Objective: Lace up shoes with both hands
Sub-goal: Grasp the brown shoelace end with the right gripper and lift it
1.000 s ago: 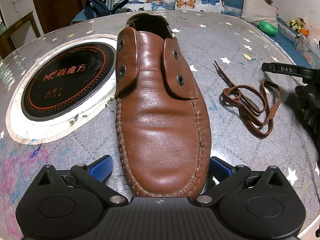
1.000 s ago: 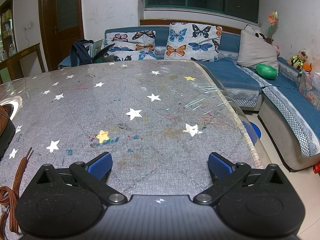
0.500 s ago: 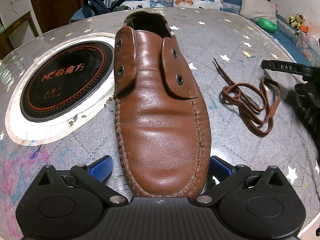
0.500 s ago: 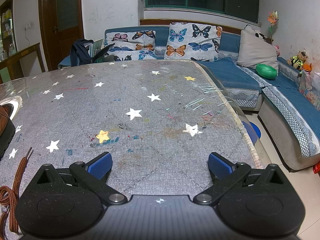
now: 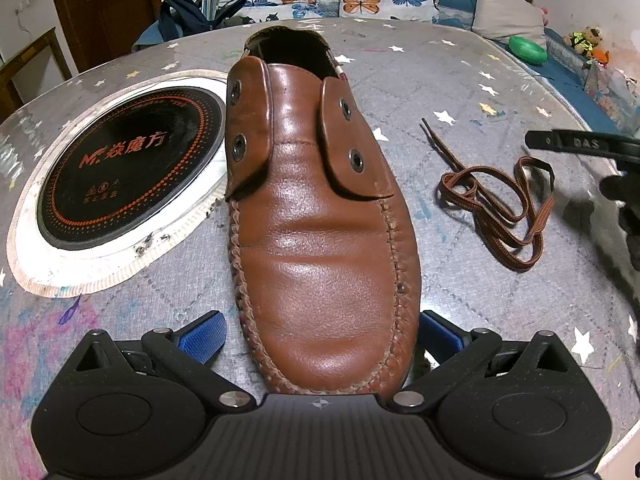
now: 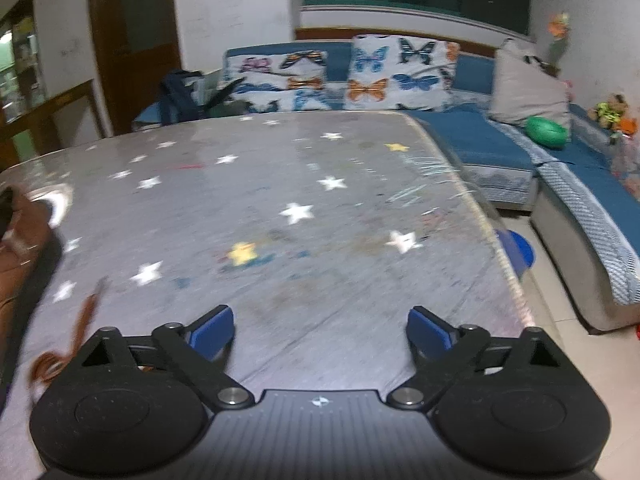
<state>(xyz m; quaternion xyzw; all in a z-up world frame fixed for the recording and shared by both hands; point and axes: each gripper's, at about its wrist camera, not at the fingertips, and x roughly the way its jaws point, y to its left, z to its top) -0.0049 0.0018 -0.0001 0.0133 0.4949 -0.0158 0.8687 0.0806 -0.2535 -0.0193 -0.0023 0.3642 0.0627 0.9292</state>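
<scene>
A brown leather shoe lies on the grey star-patterned table, toe toward me, its eyelets empty. My left gripper is open, its blue pads on either side of the toe, not clamped. A brown lace lies loose in a heap to the right of the shoe. Part of my right gripper shows at the right edge of the left wrist view. In the blurred right wrist view my right gripper is open and empty over bare table, with the lace at lower left and the shoe's edge at far left.
A round black induction hob is set in the table left of the shoe. The table's right edge drops to a tiled floor. A blue sofa with butterfly cushions runs behind and to the right.
My right gripper has begun to move; its view is now blurred and shifted, with the lace and shoe more in frame. The left gripper and shoe have barely moved.
</scene>
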